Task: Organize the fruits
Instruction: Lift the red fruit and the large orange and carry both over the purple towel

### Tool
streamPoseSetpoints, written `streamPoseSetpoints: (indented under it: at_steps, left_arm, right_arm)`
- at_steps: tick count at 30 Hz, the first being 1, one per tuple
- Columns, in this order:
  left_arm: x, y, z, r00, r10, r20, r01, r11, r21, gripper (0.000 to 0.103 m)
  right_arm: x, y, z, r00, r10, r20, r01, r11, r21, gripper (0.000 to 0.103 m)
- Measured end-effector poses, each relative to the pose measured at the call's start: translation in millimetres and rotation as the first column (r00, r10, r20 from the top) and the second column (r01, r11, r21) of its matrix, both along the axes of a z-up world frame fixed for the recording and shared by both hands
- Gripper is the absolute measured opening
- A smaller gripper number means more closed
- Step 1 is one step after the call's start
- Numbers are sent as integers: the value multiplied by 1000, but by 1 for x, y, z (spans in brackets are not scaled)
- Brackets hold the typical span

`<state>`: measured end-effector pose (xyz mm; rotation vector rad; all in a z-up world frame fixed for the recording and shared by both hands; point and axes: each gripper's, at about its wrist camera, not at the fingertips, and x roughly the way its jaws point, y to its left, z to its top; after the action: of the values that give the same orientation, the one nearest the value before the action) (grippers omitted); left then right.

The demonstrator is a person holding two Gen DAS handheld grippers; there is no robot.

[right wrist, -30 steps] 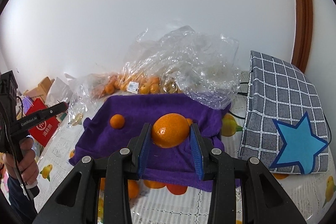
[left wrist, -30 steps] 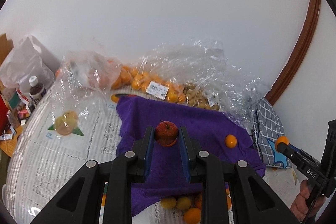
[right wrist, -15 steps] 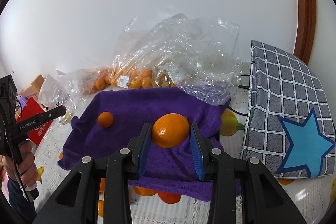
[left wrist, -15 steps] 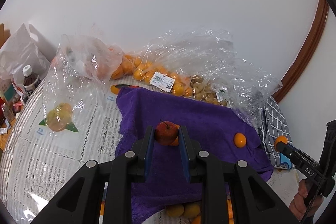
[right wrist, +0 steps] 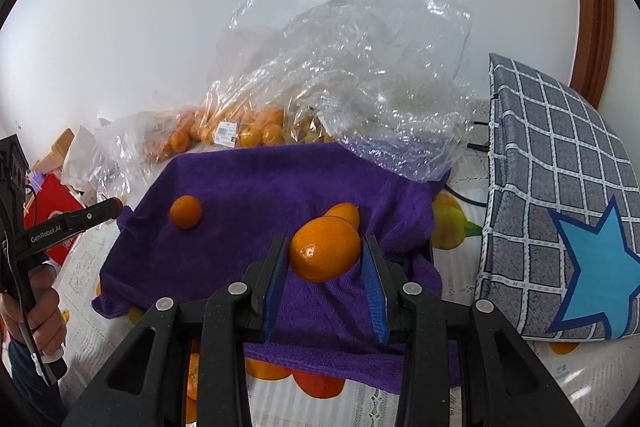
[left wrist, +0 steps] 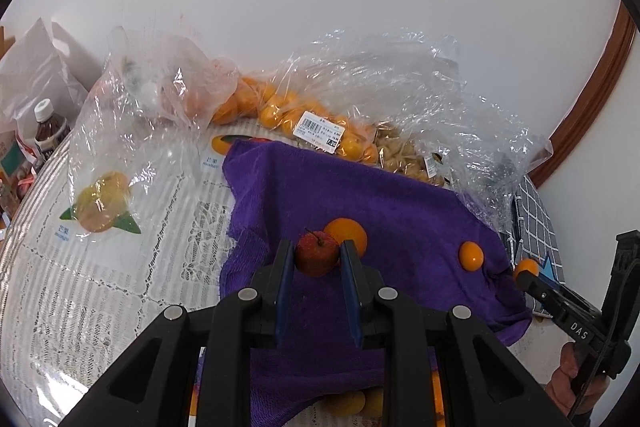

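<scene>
Being pinched above the purple towel (left wrist: 400, 227), an apple in the left gripper (left wrist: 316, 259) and an orange in the right gripper (right wrist: 325, 255) are risking rolling off if dropped.

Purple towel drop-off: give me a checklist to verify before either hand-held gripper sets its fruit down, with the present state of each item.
1. Left hand-held gripper clamps the red apple: ok.
2. Right hand-held gripper clamps the large orange: ok.
3. Bare space on the purple towel: ok.
4. Small orange lies clear of both held fruits: ok.
5. Orange on the towel directly behind the apple, gap: cannot tell.
6. Held fruits' height above the towel: cannot tell.
</scene>
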<state>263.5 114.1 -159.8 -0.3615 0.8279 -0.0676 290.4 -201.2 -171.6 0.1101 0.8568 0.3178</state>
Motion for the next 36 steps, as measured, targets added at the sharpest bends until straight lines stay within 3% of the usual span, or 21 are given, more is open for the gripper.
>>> streamPoseSetpoints:
  at_steps: [36]
  left_arm:
    - [11, -16, -27, 990, -90, -112, 89, 996, -13, 23]
  right_arm:
    - [10, 21, -33, 995, 59, -76, -65, 994, -87, 37]
